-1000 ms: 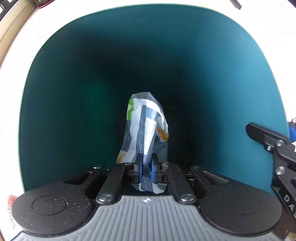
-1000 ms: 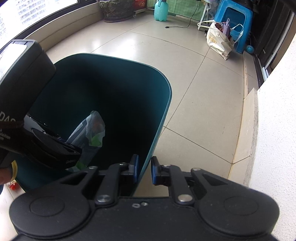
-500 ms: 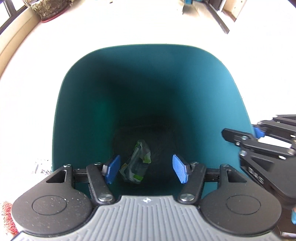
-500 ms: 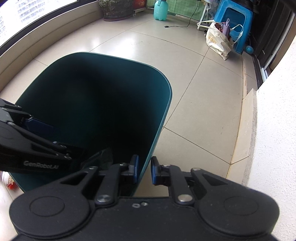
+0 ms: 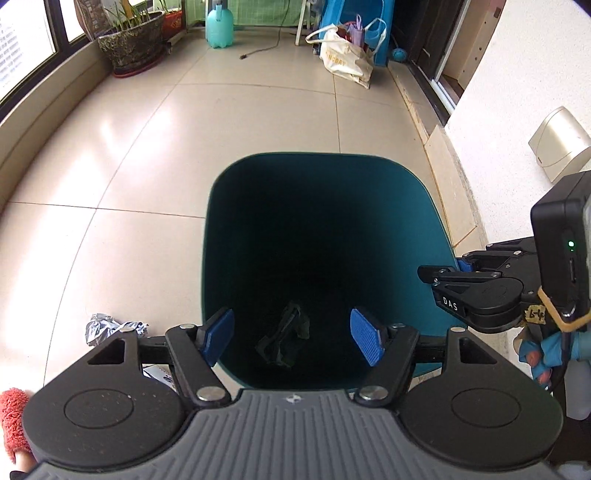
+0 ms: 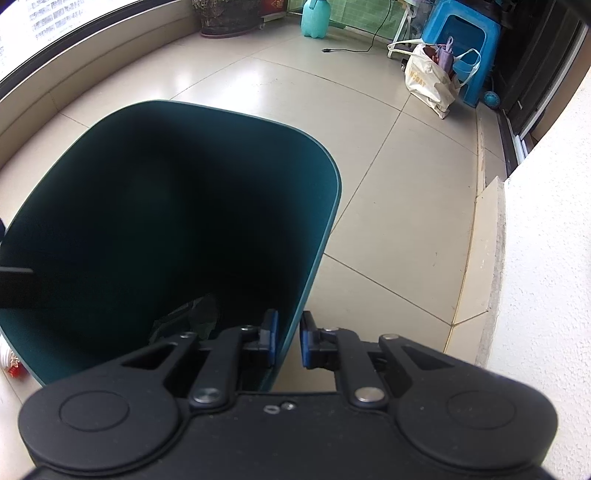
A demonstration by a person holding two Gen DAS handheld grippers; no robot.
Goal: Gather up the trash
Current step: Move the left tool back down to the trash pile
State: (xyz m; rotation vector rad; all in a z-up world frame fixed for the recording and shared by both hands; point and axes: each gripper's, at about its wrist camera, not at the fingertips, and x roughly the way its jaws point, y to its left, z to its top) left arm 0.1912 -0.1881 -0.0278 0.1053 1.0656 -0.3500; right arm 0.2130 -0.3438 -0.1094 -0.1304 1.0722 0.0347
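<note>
Trash, one crumpled wrapper (image 5: 284,339): lying loose at the dark bottom of teal bin (image 5: 221,206), lower centre of the left wrist view; print unreadable in the shadow. Seen again as a dim shape low in the bin in the right wrist view.

Writing legible: "DAS" in white on the black body of right gripper (image 5: 458,264), right edge of the left wrist view; a small handwritten tag beside it, reading roughly "6-4". Cream tote bag (image 5: 343,61), upper centre, printed lettering too small to read.

Left gripper (image 5: 291,339): blue pads wide apart above the bin mouth, jaws just been opening, nothing between them but the wrapper far below.

Right gripper, own view (image 6: 288,339): pads drawn close together, straddling the bin's right rim, one inside, one outside; clamped on the wall.

Loose items on tiled floor (image 5: 129,184): crumpled silver foil (image 5: 107,326), lower left, just outside the bin's left wall; red fuzzy item (image 5: 13,417) at far lower left edge.

Background, upper frame: potted plant (image 5: 131,40), turquoise spray bottle (image 5: 219,26), blue plastic stool (image 6: 461,44) behind the tote, black cable (image 5: 262,50) on the tiles.
</note>
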